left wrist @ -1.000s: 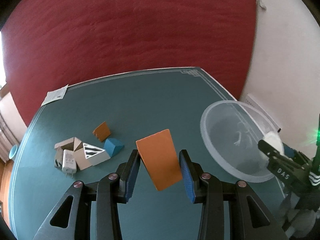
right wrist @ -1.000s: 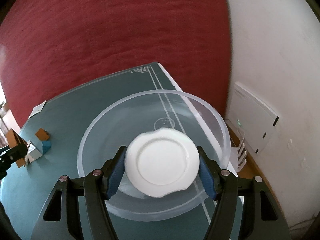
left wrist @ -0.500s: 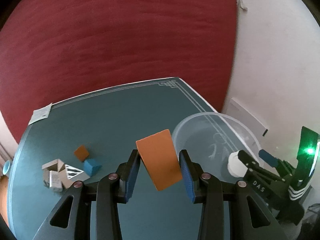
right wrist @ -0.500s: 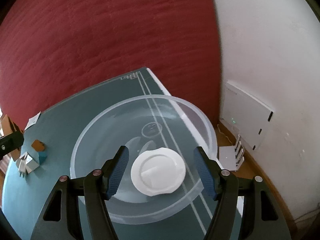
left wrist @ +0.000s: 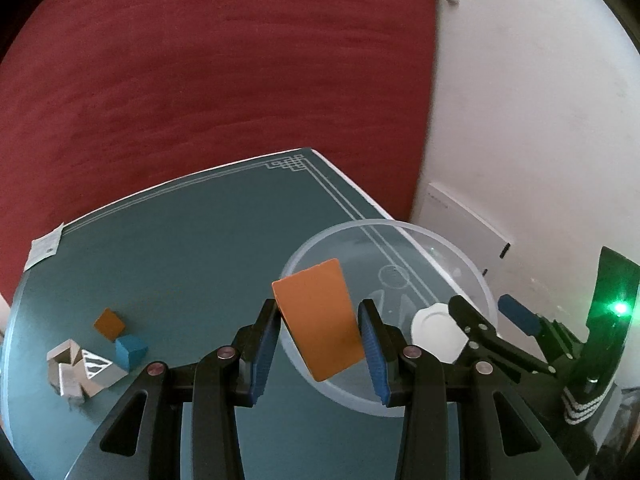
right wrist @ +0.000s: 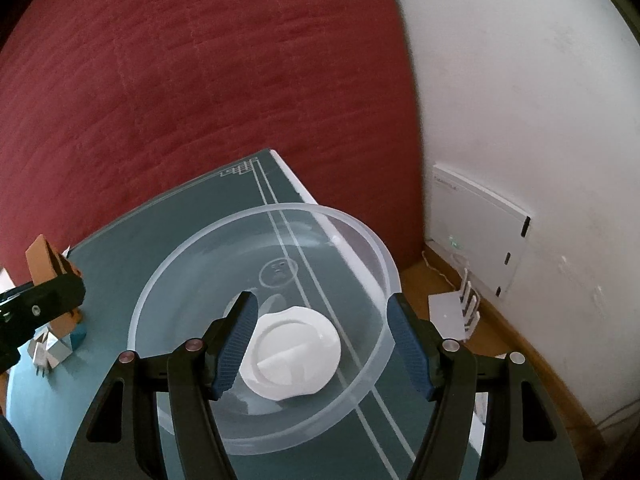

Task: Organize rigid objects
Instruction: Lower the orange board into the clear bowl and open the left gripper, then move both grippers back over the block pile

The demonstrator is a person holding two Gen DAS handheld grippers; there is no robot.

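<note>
Claws | my left gripper [left wrist: 318, 346] pinched orange block [left wrist: 318, 322], bowl [left wrist: 460, 258] at one o'clock | my right gripper [right wrist: 320, 342] stood spread above white lid [right wrist: 290, 362]

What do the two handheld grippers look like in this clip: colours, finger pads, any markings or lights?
Both are black plastic with triangular cut-outs and silver pivot screws. Each finger carries a blue ribbed pad. Seen from the left gripper, the right gripper has pale lettering on one finger, too small to read, a glowing green light and white stripes on its body. No cables, hands or sleeves show.
</note>
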